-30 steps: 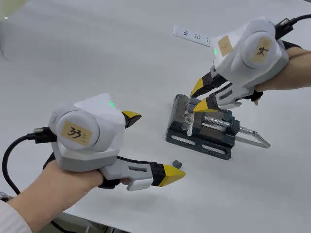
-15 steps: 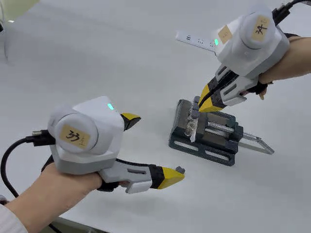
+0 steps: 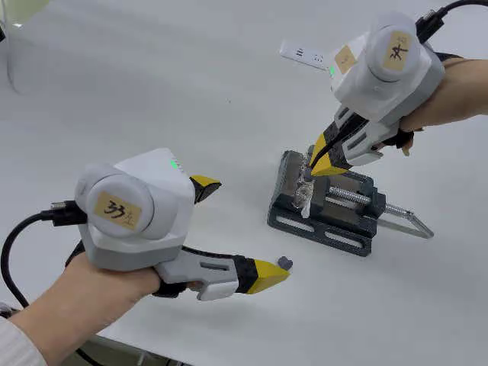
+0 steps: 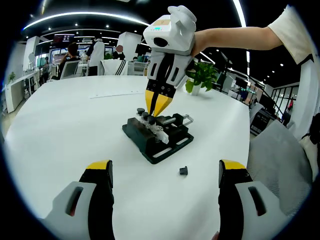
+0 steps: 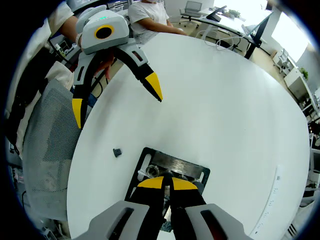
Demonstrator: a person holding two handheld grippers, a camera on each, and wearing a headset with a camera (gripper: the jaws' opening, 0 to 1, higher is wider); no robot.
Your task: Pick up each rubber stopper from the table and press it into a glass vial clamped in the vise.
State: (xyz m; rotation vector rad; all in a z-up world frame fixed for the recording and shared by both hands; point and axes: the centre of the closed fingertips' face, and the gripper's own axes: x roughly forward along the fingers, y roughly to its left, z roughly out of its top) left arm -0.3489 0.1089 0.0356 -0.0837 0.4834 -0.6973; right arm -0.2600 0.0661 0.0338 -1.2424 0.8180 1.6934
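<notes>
Seemingly right hand-held gripper (image 3: 316, 169) pinches stopper (image 3: 307, 176) atop vial (image 3: 302, 197) in vise (image 3: 328, 223).

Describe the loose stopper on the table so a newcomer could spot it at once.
Find the black vise on the white table. Nearer the person, by a yellow tip of the open left tool, lies the stopper. It is the one small dark grey plug lying loose on bare tabletop.

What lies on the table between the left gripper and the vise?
In the left gripper view, one loose rubber stopper lies on the table between the left gripper and the vise; the rest is bare.
</notes>
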